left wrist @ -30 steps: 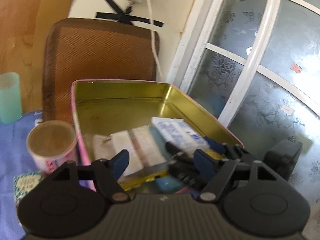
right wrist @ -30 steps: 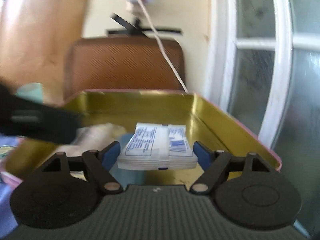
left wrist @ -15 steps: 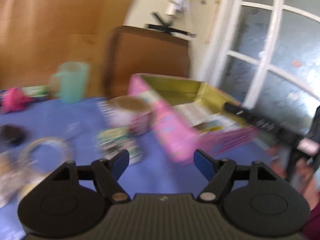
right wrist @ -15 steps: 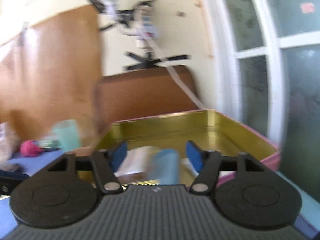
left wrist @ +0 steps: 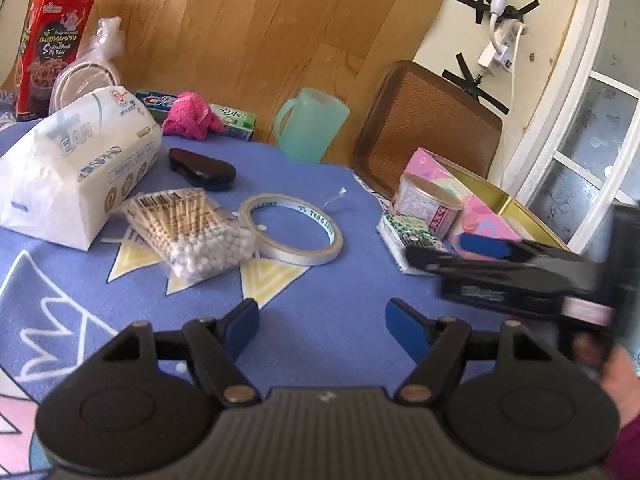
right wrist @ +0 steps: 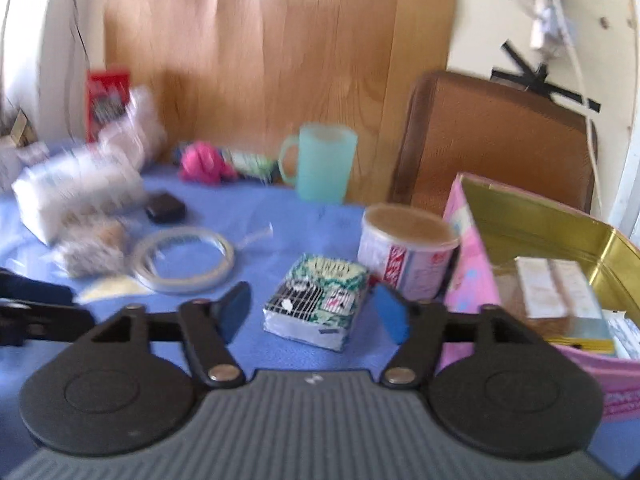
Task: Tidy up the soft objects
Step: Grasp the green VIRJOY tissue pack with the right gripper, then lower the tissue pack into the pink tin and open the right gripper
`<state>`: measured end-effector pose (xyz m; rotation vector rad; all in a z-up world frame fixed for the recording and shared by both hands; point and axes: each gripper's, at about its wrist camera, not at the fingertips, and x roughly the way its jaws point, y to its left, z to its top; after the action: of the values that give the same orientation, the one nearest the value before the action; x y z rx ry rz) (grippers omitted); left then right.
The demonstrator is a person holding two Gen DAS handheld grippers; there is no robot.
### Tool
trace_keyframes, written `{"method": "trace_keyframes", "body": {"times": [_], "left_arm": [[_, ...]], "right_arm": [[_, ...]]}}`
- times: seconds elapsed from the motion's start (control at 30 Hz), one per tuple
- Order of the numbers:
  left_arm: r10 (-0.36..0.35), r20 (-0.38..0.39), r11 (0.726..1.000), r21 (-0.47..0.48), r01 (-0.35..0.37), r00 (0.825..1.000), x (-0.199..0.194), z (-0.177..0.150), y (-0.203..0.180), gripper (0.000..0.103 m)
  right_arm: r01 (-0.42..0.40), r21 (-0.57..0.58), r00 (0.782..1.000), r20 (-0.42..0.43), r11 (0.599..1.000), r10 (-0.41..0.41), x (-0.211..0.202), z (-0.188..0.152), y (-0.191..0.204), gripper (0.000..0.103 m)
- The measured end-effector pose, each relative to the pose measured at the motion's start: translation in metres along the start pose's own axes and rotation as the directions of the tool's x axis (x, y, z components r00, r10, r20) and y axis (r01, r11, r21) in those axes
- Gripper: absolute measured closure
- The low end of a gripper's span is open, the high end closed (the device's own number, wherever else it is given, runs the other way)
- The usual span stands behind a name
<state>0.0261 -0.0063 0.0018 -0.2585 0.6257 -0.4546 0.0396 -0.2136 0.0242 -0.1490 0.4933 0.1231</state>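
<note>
Right gripper [right wrist: 314,312], jaws opening and empty, frames the green tissue pack [right wrist: 318,300] lying on the tabletop [right wrist: 280,216] beside the pink tin [right wrist: 464,256]. Left gripper [left wrist: 322,326] hangs open, holding nothing. Risk: 2 nearby obstacles, the tin wall and the round can [right wrist: 406,252], could catch the right-hand finger on closing.

The white tissue pack [left wrist: 76,168] at the left of the worktop carries large pale letters "EAN" and, lower, "SIPIAO". The tape roll [left wrist: 292,232] reads "TENGSHUN" along its inner band, only partly legible. The red snack bag [left wrist: 48,48] at the back shows "Fragrant" in small print; its other lettering cannot be read.
</note>
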Motion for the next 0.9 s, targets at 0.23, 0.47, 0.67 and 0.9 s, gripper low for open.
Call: {"method": "trace_keyframes", "body": {"times": [0.23,0.47,0.67,0.9], "left_arm": [[-0.022,-0.021,0.999,-0.042,0.021,1.0,-0.004,-0.004,0.0,0.031],[-0.222,-0.141,0.974,-0.066,0.215,0.965,0.013,0.011,-0.049,0.033],[-0.188,-0.29,0.981,-0.006,0.195,0.938,0.051,0.0,-0.095,0.058],[-0.248,-0.222,0.956,0.101,0.276,0.943,0.045,0.031,-0.148,0.058]], "right_arm": [[-0.026,0.067,0.995,-0.099,0.997,0.032,0.007,-0.012,-0.005,0.045],[-0.106,0.019,0.993,-0.057,0.994,0.107,-0.065,-0.055,0.006,0.044],[-0.118,0.029,0.992,-0.032,0.993,0.119,-0.085,-0.07,0.008,0.044],[-0.059,0.052,0.994,0.097,0.997,0.054,-0.106,-0.07,-0.01,0.05]]}}
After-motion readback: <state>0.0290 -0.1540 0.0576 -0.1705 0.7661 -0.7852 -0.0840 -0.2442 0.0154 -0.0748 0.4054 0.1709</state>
